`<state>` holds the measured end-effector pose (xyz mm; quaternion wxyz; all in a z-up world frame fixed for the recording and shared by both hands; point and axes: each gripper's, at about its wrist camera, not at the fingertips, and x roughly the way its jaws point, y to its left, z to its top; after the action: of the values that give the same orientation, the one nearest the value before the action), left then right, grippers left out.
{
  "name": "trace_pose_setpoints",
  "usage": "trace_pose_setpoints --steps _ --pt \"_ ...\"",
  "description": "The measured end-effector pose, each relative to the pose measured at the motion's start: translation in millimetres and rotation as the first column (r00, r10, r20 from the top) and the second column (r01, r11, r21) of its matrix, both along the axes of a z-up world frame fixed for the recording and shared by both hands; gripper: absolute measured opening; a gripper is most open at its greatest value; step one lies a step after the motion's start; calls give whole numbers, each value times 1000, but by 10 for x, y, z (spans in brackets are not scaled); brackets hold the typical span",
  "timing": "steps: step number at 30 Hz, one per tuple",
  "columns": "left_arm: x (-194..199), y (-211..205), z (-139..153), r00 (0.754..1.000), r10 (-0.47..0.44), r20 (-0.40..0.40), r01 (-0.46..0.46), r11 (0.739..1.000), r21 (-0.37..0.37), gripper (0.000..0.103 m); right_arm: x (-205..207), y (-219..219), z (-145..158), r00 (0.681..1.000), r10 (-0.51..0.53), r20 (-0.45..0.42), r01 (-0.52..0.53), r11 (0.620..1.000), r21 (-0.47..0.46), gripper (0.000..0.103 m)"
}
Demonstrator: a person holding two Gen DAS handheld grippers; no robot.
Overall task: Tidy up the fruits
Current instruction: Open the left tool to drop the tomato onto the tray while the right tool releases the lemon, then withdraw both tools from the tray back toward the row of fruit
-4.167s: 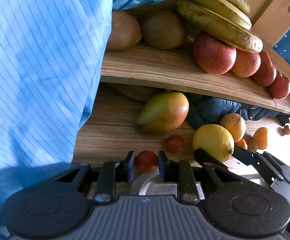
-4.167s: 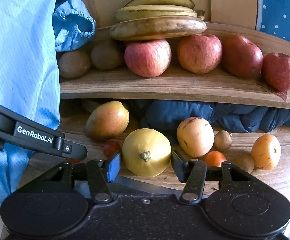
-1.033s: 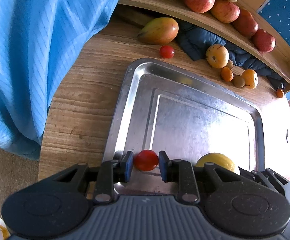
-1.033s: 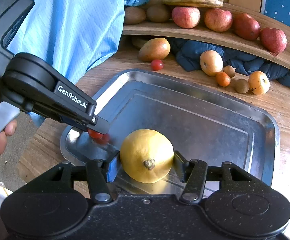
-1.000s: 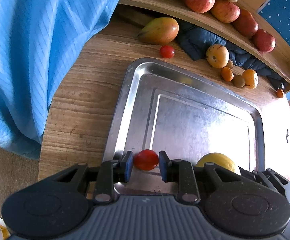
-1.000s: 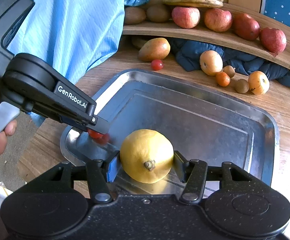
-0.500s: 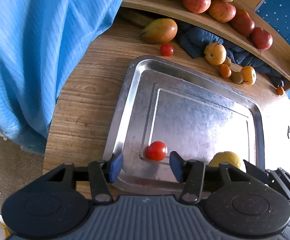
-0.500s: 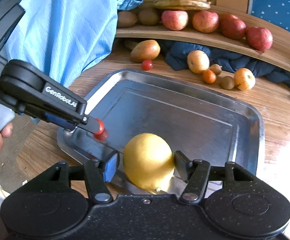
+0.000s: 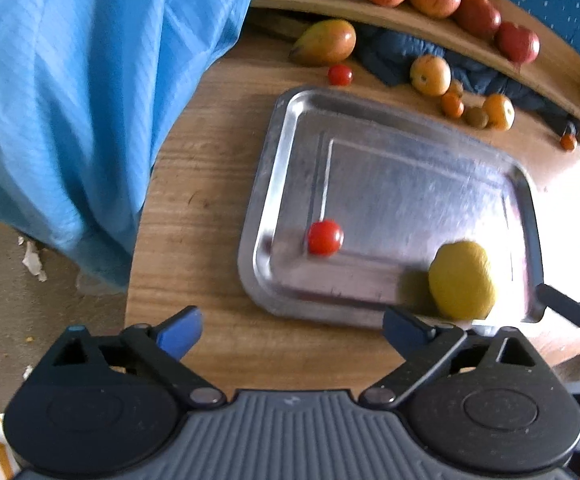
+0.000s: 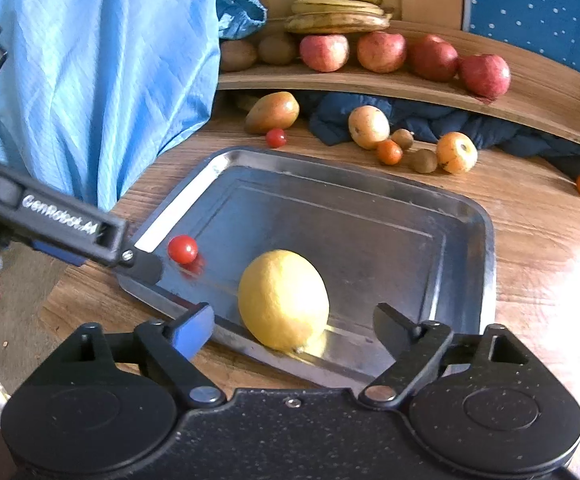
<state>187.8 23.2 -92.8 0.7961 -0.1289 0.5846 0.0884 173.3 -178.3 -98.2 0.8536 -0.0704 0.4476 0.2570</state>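
Note:
A steel tray (image 9: 409, 184) (image 10: 329, 216) lies on the round wooden table. A red cherry tomato (image 9: 325, 237) (image 10: 182, 249) rests free near the tray's near left corner. A yellow lemon (image 9: 461, 280) (image 10: 283, 299) rests free at the tray's near edge. My left gripper (image 9: 291, 330) is open and empty, pulled back over the table short of the tray. My right gripper (image 10: 293, 326) is open and empty, its jaws standing wide on either side of the lemon without touching it.
Behind the tray lie a mango (image 10: 272, 112), a second cherry tomato (image 10: 276, 137), several small orange and yellow fruits (image 10: 456, 152) and a dark blue cloth (image 10: 429, 120). A curved shelf (image 10: 369, 80) holds apples, kiwis and bananas. A blue garment (image 9: 90, 100) hangs at left.
Both grippers opened and drew back. The tomato and the lemon were let go and now rest on the tray.

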Motion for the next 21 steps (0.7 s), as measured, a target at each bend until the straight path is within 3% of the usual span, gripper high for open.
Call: trace_pose_setpoints --steps 6,21 --pt "-77 -48 -6 998 -3 -55 5 999 48 102 -85 -166 22 1000 -29 1 29 1000 -8 102" --pt "-59 -61 62 997 -8 -73 16 994 106 102 -87 -556 80 985 -172 -10 171 984 -52 102"
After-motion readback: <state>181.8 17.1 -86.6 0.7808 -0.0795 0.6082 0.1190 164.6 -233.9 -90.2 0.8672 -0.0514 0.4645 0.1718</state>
